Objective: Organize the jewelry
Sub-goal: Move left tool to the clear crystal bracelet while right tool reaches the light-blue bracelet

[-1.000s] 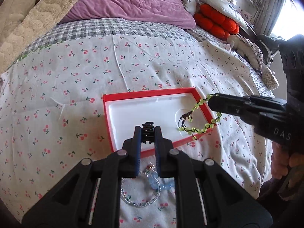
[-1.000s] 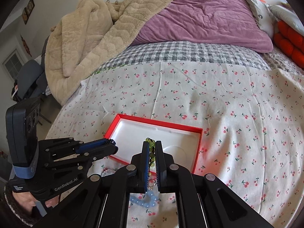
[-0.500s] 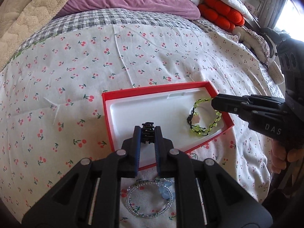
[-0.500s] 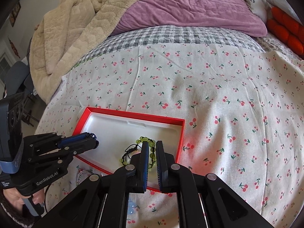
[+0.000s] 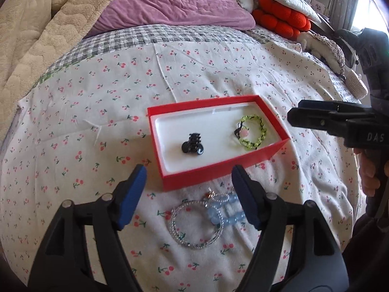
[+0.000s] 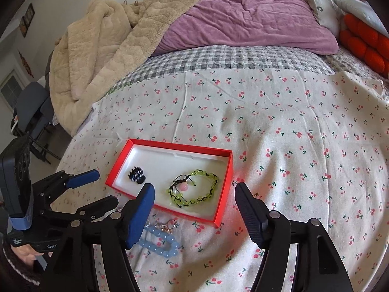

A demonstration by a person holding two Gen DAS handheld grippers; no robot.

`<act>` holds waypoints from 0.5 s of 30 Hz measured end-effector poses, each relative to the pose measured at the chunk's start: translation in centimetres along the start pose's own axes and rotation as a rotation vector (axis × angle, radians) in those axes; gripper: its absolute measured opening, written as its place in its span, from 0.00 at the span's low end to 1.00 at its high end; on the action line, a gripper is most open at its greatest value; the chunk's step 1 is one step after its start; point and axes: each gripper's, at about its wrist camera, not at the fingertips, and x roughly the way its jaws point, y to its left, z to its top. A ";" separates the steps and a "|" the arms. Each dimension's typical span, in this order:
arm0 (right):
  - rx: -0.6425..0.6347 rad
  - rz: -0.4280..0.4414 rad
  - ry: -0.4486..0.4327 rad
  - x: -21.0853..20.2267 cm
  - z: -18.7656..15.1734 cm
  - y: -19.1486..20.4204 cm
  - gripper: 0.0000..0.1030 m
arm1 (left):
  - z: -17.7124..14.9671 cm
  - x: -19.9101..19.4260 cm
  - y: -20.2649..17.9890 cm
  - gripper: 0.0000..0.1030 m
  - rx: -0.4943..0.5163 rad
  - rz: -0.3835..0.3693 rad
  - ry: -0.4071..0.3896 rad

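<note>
"DAS" on right gripper (image 5: 295, 118), "Gen" on left gripper (image 6: 92, 183)

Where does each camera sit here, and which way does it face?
Left wrist: on the left gripper, looking along its open jaws at the red box; the right gripper and a hand show at right.
Right wrist: on the right gripper, jaws open, facing the same box; the left gripper shows at left.
Shared: the box, black hair claw, green beaded bracelet, blue beaded bracelet and cherry-print sheet.
</note>
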 end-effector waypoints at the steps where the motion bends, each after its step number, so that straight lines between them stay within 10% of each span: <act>1: -0.011 -0.005 0.003 -0.1 -0.3 0.2 0.68 | -0.5 0.0 0.1 0.72 -0.002 0.012 0.010; 15: 0.009 -0.069 0.124 0.7 -5.1 0.1 0.70 | -5.5 -1.1 1.9 0.77 -0.052 0.077 0.075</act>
